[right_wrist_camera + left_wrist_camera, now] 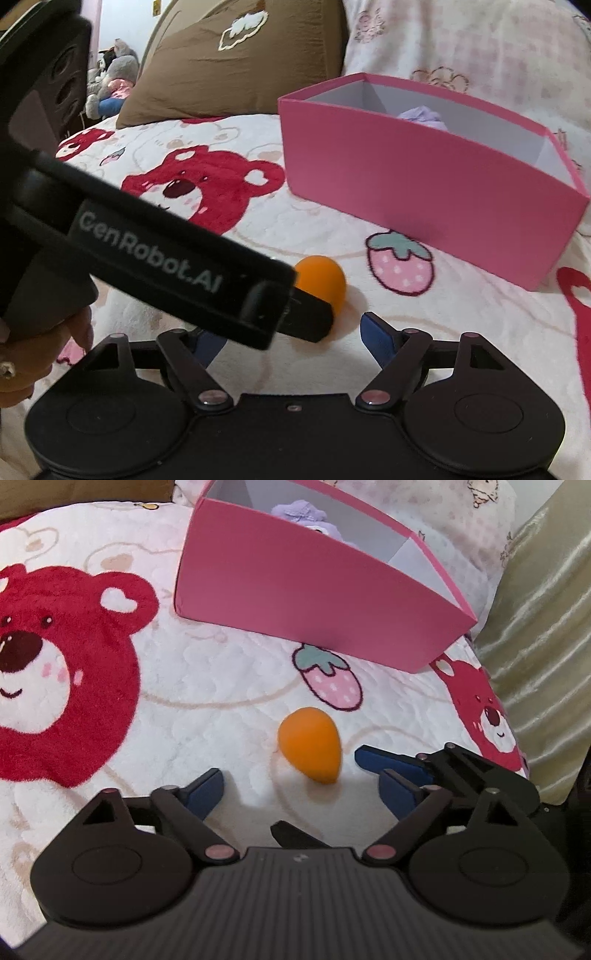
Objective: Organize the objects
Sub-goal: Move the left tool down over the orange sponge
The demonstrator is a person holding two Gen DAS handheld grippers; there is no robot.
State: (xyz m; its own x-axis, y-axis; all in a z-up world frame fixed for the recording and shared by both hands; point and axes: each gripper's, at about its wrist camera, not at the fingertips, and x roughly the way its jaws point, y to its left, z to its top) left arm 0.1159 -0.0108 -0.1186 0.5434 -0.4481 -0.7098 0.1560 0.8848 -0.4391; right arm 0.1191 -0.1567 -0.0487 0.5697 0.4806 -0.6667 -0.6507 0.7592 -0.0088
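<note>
My left gripper (291, 775) stood wide open around the orange sponge (312, 747) on the blanket (207, 716), not touching it. My right gripper (291, 334) hung open beside it, empty, near the pink box (424, 184).

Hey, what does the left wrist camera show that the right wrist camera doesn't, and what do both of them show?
Only the left wrist view: the orange egg-shaped sponge in full, apart from both grippers, and a shiny olive curtain.

Only the right wrist view: the brown pillow, grey plush toys, and the left gripper's black body covering part of the sponge.

Both: the pink rectangular box, a purple item inside it, the bear-print blanket, and the open right gripper.
</note>
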